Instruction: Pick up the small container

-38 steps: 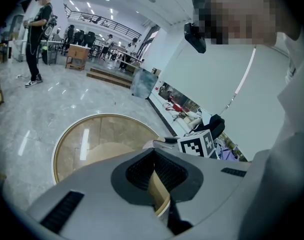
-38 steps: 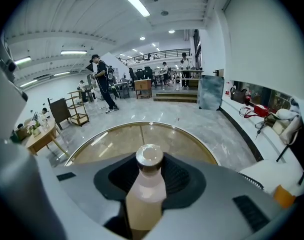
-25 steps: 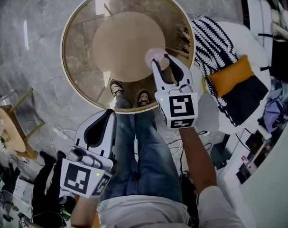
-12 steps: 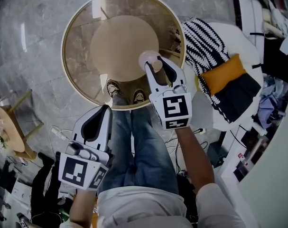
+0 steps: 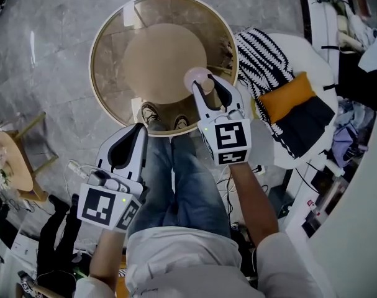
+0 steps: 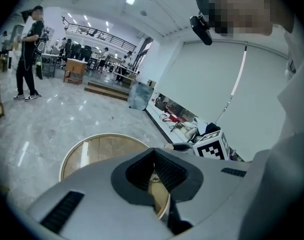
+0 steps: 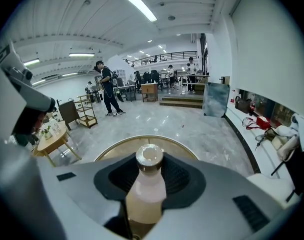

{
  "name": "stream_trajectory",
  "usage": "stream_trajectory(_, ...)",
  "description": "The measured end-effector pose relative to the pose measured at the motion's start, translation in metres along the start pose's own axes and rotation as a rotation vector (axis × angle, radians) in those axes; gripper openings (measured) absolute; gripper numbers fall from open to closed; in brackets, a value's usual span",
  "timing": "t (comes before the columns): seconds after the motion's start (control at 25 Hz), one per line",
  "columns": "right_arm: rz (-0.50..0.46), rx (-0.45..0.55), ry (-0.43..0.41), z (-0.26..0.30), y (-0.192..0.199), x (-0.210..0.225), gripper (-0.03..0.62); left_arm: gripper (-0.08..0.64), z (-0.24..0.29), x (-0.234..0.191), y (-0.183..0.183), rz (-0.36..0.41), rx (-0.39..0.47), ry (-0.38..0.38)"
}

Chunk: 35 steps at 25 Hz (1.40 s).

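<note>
Pink and milky, the bottle (image 5: 197, 78) stands upright between the right gripper's (image 5: 208, 87) jaws, tan cap on top. The jaws are part open, about the bottle's width, and their ribbed pads press its body from both sides, as the right gripper view shows (image 7: 145, 184). In the head view the bottle sits at the table's (image 5: 95, 73) 4 o'clock edge, over the gold rim. Its base is hidden behind the jaws, so I cannot tell whether it touches the glass.

The left gripper (image 5: 137, 132) hangs at 7 o'clock from the table, off its rim and over the person's jeans (image 5: 188, 185). Its jaws are closed tip to tip with nothing between them; the left gripper view (image 6: 154, 153) shows only the table's rim through the gap behind the tips.

An orange cushion (image 5: 294, 95) lies at 3 o'clock from the bottle, beside a black-and-white striped throw (image 5: 263, 54).
</note>
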State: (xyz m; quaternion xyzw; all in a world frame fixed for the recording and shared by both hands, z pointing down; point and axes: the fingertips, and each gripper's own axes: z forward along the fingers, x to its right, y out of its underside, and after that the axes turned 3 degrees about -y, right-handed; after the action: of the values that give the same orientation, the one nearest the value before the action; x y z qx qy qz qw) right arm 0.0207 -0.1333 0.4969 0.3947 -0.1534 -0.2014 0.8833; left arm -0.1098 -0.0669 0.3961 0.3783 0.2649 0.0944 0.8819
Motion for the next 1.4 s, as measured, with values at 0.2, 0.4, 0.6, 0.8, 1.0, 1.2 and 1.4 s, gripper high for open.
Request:
stream_trajectory(0.2, -0.013, 0.002, -0.008, -0.013, -0.011, -0.004, 0.146, 0.018, -0.009, 0.006, -0.006, 0.010, 0.011, -0.004)
stream_trajectory(0.4, -0.025, 0.002, -0.021, -0.029, -0.019, -0.007, 0.146, 0.018, -0.019, 0.012, -0.008, 0.017, 0.010, -0.009)
stream_trajectory(0.6, -0.032, 0.003, -0.042, -0.042, -0.026, -0.011, 0.146, 0.018, -0.027, 0.021, -0.013, 0.022, 0.018, -0.012)
stream_trajectory(0.8, -0.044, 0.010, -0.063, -0.055, -0.036, -0.021, 0.146, 0.018, -0.040, 0.028, -0.020, 0.032, 0.022, -0.003)
stream_trajectory(1.0, -0.054, 0.015, -0.081, -0.072, -0.046, -0.028, 0.146, 0.017, -0.050, 0.031, -0.024, 0.036, 0.032, -0.017)
stream_trajectory(1.2, -0.061, 0.019, -0.095, -0.089, -0.056, -0.032, 0.146, 0.018, -0.057, 0.039, -0.032, 0.040, 0.054, -0.017)
stream_trajectory(1.4, -0.079, 0.028, -0.100, -0.104, -0.065, -0.034, 0.146, 0.018, -0.063, 0.049, -0.037, 0.043, 0.074, -0.016)
